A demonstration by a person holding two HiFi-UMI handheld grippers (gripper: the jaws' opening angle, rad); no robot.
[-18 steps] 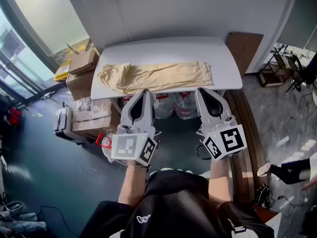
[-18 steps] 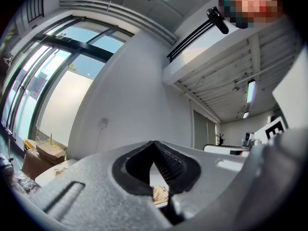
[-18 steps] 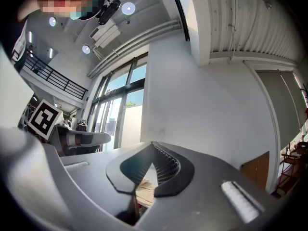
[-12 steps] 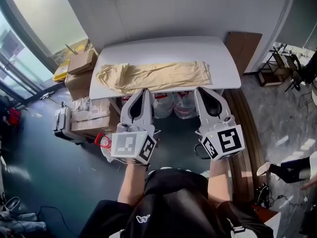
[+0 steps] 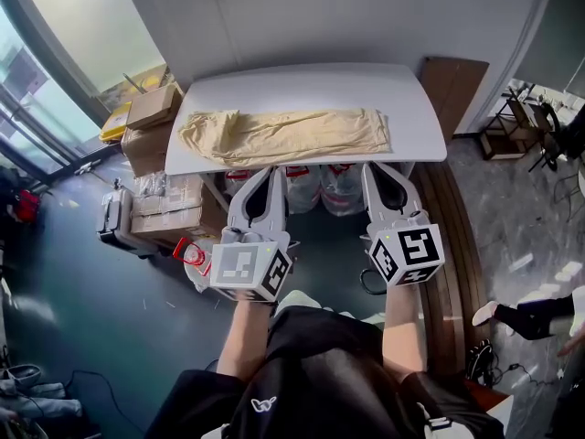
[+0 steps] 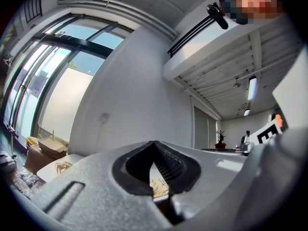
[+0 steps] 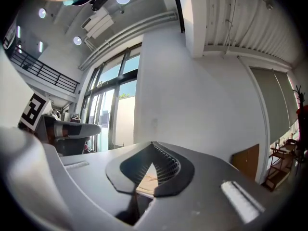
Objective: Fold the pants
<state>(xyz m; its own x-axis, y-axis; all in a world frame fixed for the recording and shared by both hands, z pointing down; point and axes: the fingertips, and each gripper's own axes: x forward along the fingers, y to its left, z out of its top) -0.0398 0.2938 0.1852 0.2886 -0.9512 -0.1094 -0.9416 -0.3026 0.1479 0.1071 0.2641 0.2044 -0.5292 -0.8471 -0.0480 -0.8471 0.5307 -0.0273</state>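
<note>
Seeing pants [image 5: 283, 135] stretched flat on the table [image 5: 311, 90], long axis left-to-right along its near edge, with left hand-held gripper [image 5: 271, 174] and right hand-held gripper [image 5: 376, 170] both clenched on nothing, side by side, aimed toward them.

white table [image 5: 416, 117], beige pants [image 5: 283, 135] spread lengthwise on it

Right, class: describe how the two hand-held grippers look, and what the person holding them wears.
The left gripper and right gripper are pale grey moulded shells tapering to a point, lined with black ribbed pads. Each carries a cube faced with black-and-white square markers. The person wears a black short-sleeved top with a small white logo.
</note>
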